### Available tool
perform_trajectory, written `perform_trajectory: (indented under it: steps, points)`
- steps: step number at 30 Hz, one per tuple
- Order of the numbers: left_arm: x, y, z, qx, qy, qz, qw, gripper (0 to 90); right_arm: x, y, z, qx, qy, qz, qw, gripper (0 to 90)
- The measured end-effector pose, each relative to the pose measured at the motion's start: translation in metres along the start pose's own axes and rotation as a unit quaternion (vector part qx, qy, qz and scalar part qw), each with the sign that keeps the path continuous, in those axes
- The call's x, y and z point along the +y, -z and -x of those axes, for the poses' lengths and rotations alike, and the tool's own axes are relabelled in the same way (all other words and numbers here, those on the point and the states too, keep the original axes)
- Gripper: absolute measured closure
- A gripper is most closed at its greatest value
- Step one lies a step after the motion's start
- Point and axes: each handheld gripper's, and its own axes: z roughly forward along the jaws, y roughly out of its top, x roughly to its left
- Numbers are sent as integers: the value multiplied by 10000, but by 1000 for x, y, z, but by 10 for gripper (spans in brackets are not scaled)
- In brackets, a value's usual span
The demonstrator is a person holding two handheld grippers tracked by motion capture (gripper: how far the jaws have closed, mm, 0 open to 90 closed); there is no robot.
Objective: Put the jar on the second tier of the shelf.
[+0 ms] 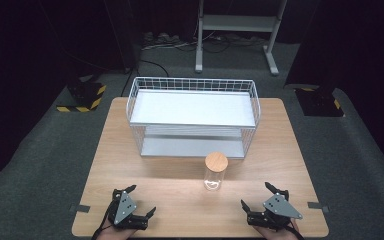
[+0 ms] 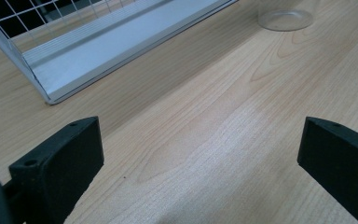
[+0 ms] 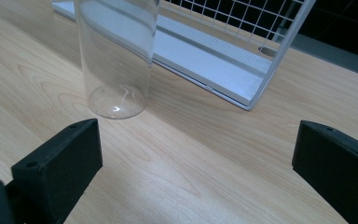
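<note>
A clear glass jar (image 1: 215,171) with a round wooden lid stands upright on the wooden table (image 1: 290,150), just in front of a white wire two-shelf rack (image 1: 194,116). My left gripper (image 1: 141,201) rests near the table's front left edge, open and empty. Over at the front right, my right gripper (image 1: 256,195) is open and empty too. In the right gripper view the jar (image 3: 116,56) stands ahead and to the left of the jaws, apart from them. The jar's base (image 2: 285,19) shows far off in the left gripper view.
The rack's lower shelf (image 3: 205,53) lies close behind the jar. Bare table (image 2: 205,135) stretches between both grippers and the rack. Grey carpet surrounds the table, with a white metal stand (image 1: 237,30) and cables behind it and yellow-black striped bases (image 1: 82,97) at the sides.
</note>
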Motion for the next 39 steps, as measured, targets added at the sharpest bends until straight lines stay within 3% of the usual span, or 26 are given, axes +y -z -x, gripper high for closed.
perform_trajectory:
  steps: [14, 39]
  points:
    - [0, 0, 1, 6, -38, -14, 10000, 6, 11, -11, -4, 104, -131, 80, 9998, 4]
    - [0, 1, 1, -5, -45, 41, 10000, 6, 32, -43, -24, 332, -344, 279, 9985, 2]
